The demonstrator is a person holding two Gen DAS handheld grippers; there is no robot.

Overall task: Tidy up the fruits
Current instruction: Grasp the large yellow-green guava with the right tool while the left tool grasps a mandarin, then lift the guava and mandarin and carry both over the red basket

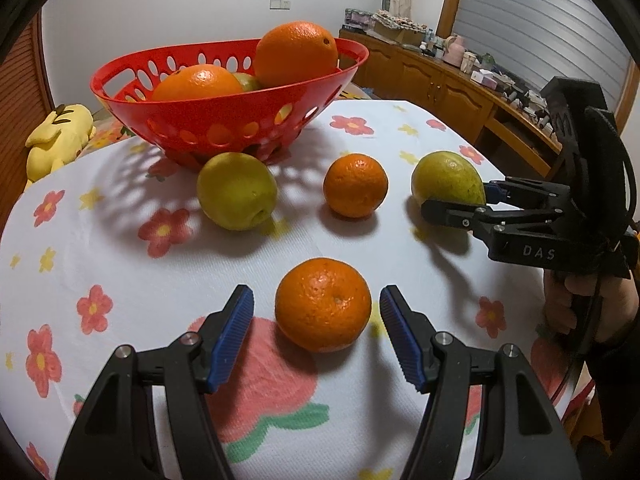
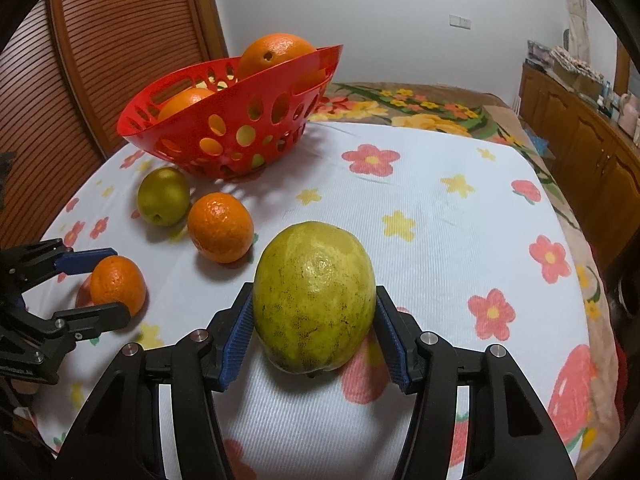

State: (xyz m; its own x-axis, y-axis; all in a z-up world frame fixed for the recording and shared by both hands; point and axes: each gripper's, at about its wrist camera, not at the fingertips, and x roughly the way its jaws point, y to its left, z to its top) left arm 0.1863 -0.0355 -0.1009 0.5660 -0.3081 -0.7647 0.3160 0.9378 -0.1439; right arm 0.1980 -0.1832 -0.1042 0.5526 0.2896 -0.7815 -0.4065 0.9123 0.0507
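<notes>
A red perforated basket [image 1: 224, 120] [image 2: 224, 128] holds two big oranges [image 1: 296, 54] and a green fruit. On the flowered cloth lie a green pear [image 1: 236, 191] [image 2: 163, 196], an orange [image 1: 355, 185] [image 2: 221, 227], a nearer orange [image 1: 323, 304] [image 2: 117, 285] and a large yellow-green fruit [image 1: 447, 179] [image 2: 315, 296]. My left gripper [image 1: 316, 332] [image 2: 96, 286] is open, its jaws on either side of the nearer orange with gaps. My right gripper [image 2: 315, 332] [image 1: 456, 200] has both pads against the yellow-green fruit, which rests on the cloth.
A yellow plush toy [image 1: 60, 136] lies past the table's left edge. A wooden cabinet [image 1: 440, 84] with clutter runs along the right wall. A slatted wooden door [image 2: 100, 60] stands behind the basket. A flowered bedspread [image 2: 400, 100] lies beyond the table.
</notes>
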